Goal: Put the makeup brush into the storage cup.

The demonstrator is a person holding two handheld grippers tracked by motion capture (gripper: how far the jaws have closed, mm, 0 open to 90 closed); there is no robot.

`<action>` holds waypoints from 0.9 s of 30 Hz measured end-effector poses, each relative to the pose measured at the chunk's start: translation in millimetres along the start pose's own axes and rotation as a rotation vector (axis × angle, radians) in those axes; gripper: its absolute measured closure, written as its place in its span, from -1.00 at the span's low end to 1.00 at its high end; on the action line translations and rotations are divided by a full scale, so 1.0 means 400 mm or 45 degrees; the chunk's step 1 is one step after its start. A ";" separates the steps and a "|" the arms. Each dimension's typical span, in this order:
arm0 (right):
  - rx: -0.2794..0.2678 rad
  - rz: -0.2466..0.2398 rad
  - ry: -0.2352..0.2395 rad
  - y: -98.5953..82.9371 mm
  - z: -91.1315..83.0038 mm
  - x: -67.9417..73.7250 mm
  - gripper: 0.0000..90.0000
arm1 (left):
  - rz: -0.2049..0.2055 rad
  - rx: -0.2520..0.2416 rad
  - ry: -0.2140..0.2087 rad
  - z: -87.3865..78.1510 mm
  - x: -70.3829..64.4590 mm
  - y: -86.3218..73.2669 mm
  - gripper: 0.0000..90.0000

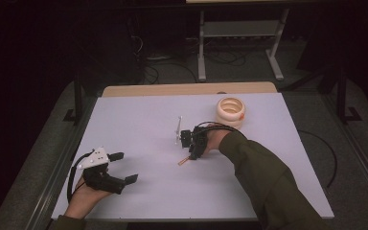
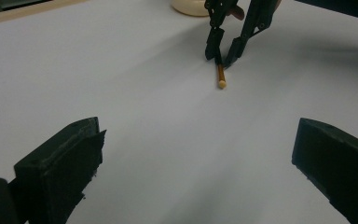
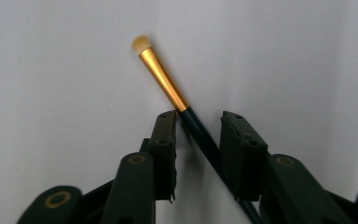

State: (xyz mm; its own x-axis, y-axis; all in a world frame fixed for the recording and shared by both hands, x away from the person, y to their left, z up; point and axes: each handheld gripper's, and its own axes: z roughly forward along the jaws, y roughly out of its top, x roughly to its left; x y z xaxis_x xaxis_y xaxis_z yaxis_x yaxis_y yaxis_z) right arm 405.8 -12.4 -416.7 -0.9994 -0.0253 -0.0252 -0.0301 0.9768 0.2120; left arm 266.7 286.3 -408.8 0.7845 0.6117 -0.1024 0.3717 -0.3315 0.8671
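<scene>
Makeup brush [image 3: 168,88] with a gold ferrule lies on the white bench [image 1: 139,120] at frame centre, its dark handle between the right tongs' [image 3: 198,140] parted jaws, not yet clamped. Left tongs [image 1: 124,167] rest released at lower left. A cream ring-shaped holder [image 1: 230,111] stands upper right.

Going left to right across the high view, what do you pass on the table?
Left gripper → metal tool lying on the table → right gripper over the gold-handled brush → cream ring-shaped container near the far right.
</scene>
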 end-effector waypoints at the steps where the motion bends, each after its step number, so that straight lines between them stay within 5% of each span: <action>1: 0.003 -0.001 0.004 0.001 0.001 0.000 0.49 | 0.004 0.003 0.001 -0.001 0.001 0.000 -0.97; 27: 0.041 -0.031 0.026 0.012 0.002 0.008 0.73 | -0.003 -0.005 0.004 -0.002 0.001 0.000 -0.97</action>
State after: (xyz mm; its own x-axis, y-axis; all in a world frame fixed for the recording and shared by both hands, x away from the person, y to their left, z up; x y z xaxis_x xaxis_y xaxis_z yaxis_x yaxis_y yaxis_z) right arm 402.4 -7.5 -416.6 -0.9985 -0.0535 -0.0101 -0.0544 0.9822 0.1798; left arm 266.6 286.9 -408.6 0.7820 0.6148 -0.1025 0.3712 -0.3274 0.8689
